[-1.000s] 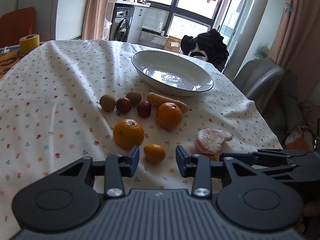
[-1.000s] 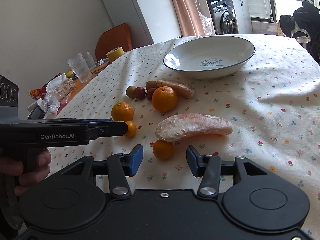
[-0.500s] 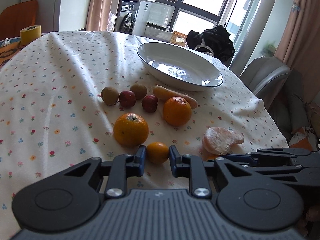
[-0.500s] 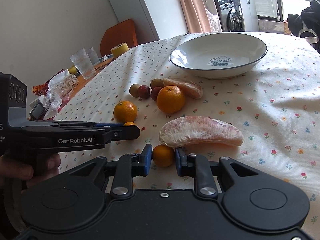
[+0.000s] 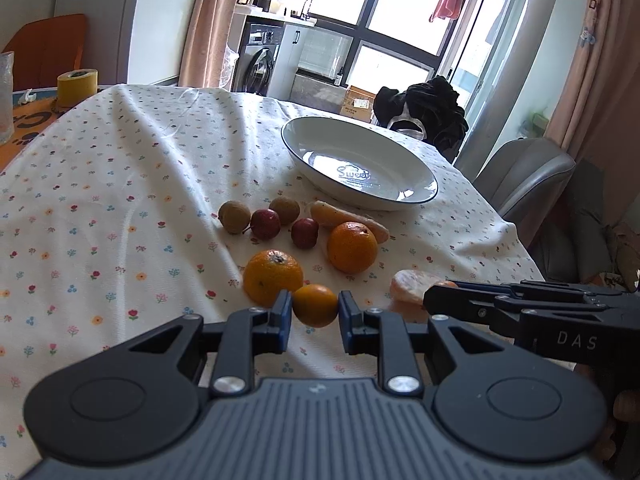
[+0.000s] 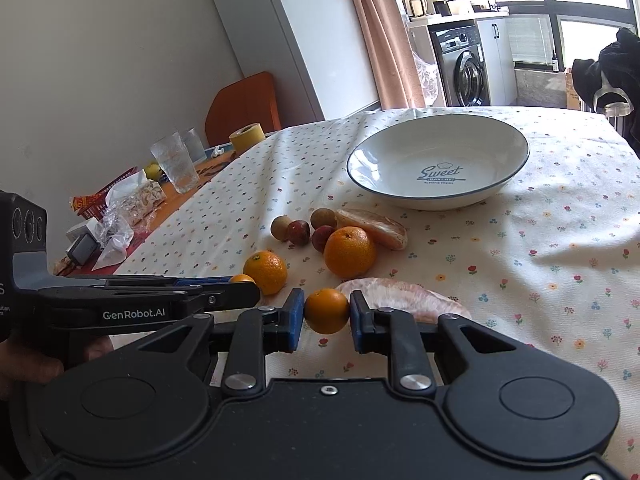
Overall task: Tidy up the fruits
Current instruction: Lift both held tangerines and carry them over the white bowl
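My left gripper point(image 5: 315, 306) has its jaws clamped on a small orange point(image 5: 315, 305); my right gripper point(image 6: 327, 311) is clamped on another small orange point(image 6: 327, 310). Whether either fruit has left the table point(image 6: 560, 280) I cannot tell. The right jaws hide much of the peeled pomelo segment point(image 6: 404, 300). Beyond lie two larger oranges point(image 6: 350, 252), small round fruits, then the empty plate point(image 6: 438, 160).

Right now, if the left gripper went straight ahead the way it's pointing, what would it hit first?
Probably the larger orange, just beyond and slightly left of the small orange clamped in the left gripper; depth is hard to judge. The plate lies farther back.
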{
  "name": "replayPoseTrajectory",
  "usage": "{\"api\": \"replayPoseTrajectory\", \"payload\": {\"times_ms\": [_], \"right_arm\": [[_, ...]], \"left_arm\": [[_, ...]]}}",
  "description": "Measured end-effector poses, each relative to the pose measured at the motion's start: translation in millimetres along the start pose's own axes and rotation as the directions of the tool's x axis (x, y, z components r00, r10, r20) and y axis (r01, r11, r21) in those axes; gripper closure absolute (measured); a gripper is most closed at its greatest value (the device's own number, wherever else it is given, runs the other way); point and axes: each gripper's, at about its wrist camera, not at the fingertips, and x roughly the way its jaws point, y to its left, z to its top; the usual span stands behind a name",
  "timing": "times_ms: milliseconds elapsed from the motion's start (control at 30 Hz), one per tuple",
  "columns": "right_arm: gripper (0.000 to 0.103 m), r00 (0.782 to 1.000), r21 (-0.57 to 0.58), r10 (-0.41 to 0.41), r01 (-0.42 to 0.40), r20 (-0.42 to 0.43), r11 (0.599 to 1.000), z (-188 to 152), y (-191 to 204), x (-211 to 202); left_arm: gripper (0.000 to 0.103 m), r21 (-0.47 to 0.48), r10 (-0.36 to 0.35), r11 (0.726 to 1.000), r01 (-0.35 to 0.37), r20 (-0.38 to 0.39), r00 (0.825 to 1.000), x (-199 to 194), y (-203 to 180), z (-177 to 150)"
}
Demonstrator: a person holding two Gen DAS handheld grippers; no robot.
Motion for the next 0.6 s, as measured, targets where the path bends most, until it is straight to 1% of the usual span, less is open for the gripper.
{"api": "replayPoseTrajectory", "payload": {"times_ms": [333, 600], "right_arm": [[0.080, 0.999, 0.000, -0.004, 0.004, 0.054, 1.000, 11, -3, -15], [0.080, 0.996, 0.000, -0.016, 0.016, 0.087, 1.000, 19, -8, -24]], "left_arm": [[0.080, 0.028, 0.010, 1.000, -0.011, 0.052, 0.999, -14, -8, 13], [0.080, 0.045, 0.012, 0.999, -0.015, 0.068, 0.998, -15, -17, 23]]}}
